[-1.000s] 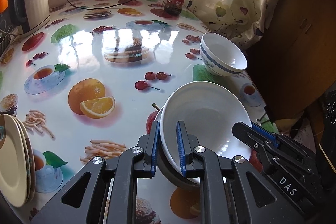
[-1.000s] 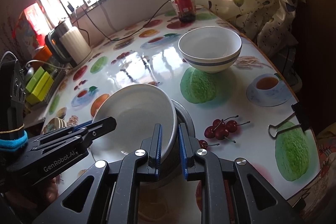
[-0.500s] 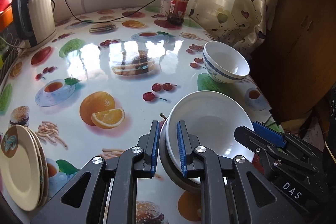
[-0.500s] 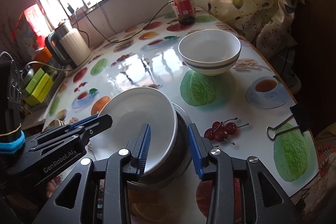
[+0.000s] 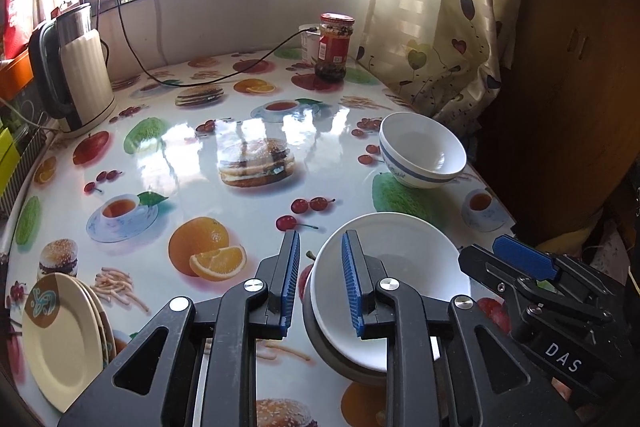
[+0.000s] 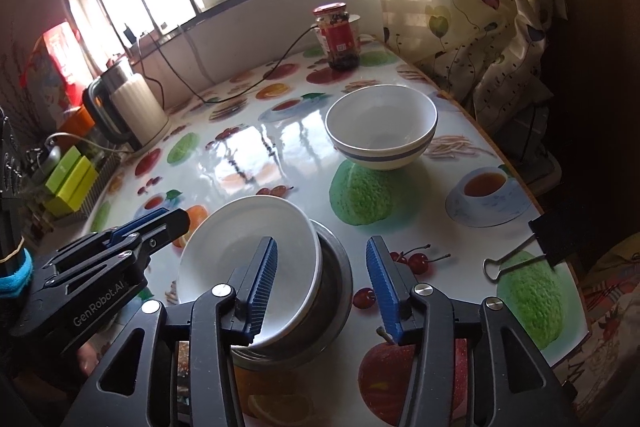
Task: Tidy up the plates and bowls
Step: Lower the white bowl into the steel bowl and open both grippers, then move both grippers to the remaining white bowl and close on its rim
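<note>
The left gripper (image 5: 318, 285) has its blue ribbed fingers (image 5: 290, 279) parted, gripping nothing; the rim of the white bowl (image 5: 400, 267) runs between them without either pad pressing it. The right gripper (image 6: 324, 291) is spread wider, its fingers (image 6: 382, 287) standing either side of the same bowl's far edge, also clear of it.

That white bowl is plain, glossy and shallow, and it sits tilted inside a grey metal bowl (image 6: 334, 291) whose dull rim shows beneath and beside it. The pair rests near the front right part of the counter (image 5: 192, 155), which is covered in a shiny fruit-and-burger print.

Further back stands a second bowl (image 5: 422, 151), white with a blue band under the rim, upright and well apart from the nested pair. At the counter's left edge a stack of cream plates (image 5: 64, 335) with a brown patterned patch leans on edge. A kettle (image 5: 76, 75), a red-lidded jar (image 5: 334, 47) and a black binder clip (image 6: 532, 247) lie around the margins.
</note>
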`<state>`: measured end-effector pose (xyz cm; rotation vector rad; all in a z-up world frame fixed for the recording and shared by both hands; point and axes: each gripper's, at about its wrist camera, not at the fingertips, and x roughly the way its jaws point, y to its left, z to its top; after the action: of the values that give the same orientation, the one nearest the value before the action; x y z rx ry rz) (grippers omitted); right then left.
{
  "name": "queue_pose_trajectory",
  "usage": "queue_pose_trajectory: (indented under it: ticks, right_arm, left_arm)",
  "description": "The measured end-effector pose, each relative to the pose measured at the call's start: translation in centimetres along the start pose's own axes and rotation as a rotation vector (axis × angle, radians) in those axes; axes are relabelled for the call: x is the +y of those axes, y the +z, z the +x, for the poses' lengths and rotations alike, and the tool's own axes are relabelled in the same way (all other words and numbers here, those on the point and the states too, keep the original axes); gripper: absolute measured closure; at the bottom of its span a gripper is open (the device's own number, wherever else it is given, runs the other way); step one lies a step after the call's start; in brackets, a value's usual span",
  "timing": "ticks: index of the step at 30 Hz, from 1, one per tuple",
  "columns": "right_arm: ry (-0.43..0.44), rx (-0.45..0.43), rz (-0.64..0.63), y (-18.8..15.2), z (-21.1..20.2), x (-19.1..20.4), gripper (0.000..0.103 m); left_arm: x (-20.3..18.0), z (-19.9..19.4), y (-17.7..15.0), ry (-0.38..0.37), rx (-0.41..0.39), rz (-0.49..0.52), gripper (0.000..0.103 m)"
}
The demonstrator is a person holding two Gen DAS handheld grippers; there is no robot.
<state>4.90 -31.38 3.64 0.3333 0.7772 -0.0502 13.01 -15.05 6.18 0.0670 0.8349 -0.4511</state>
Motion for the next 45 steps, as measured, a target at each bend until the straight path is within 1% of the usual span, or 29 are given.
queue_pose_trajectory:
  ticks: [6,9,12,14,18,24,27,29,34,37,39,42,45]
  right_arm:
    - [-0.025,-0.038,0.000,0.9,-1.0,-0.8,0.054]
    - [-0.037,-0.059,0.007,1.6,-1.4,-1.4,0.052]
    - [-0.049,-0.073,0.013,2.2,-1.4,-2.1,0.050]
    - [-0.057,-0.079,0.020,2.6,-1.5,-2.6,0.050]
    - [-0.068,-0.084,0.025,3.2,-1.3,-3.4,0.050]
    - [-0.081,-0.083,0.029,4.2,-0.4,-4.5,0.050]
    - [-0.083,-0.081,0.029,4.9,0.2,-5.1,0.050]
    - [-0.089,-0.080,0.027,5.3,0.6,-5.4,0.050]
    - [-0.101,-0.075,0.035,6.3,1.8,-6.4,0.050]
    - [-0.105,-0.070,0.029,6.9,2.6,-6.9,0.050]
    - [-0.112,-0.064,0.022,7.3,3.3,-7.2,0.050]
    - [-0.116,-0.050,0.024,7.7,4.4,-7.7,0.050]
    - [-0.115,-0.037,0.030,8.0,5.4,-8.2,0.050]
  left_arm:
    - [-0.8,-0.3,0.8,0.013,-0.022,0.021,0.080]
    - [-1.4,-0.7,1.4,0.034,-0.055,0.048,0.080]
    - [-1.9,-0.3,2.0,0.010,-0.048,0.055,0.080]
    - [-2.2,-0.1,2.4,0.019,-0.055,0.060,0.080]
    - [-2.6,0.6,3.2,0.007,-0.051,0.061,0.080]
    - [-3.4,1.8,4.4,0.011,-0.043,0.082,0.080]
    - [-3.5,2.8,5.2,-0.008,-0.023,0.067,0.080]
    - [-3.6,3.3,5.7,-0.003,-0.024,0.068,0.080]
    - [-3.5,5.6,6.9,-0.053,0.026,0.044,0.080]
    - [-3.3,7.1,7.5,-0.047,0.055,0.021,0.080]
    - [-3.6,7.7,7.8,-0.052,0.056,0.031,0.080]
    - [-4.0,8.8,8.4,-0.049,0.077,0.047,0.080]
    - [-4.5,9.5,8.9,-0.068,0.089,0.061,0.080]
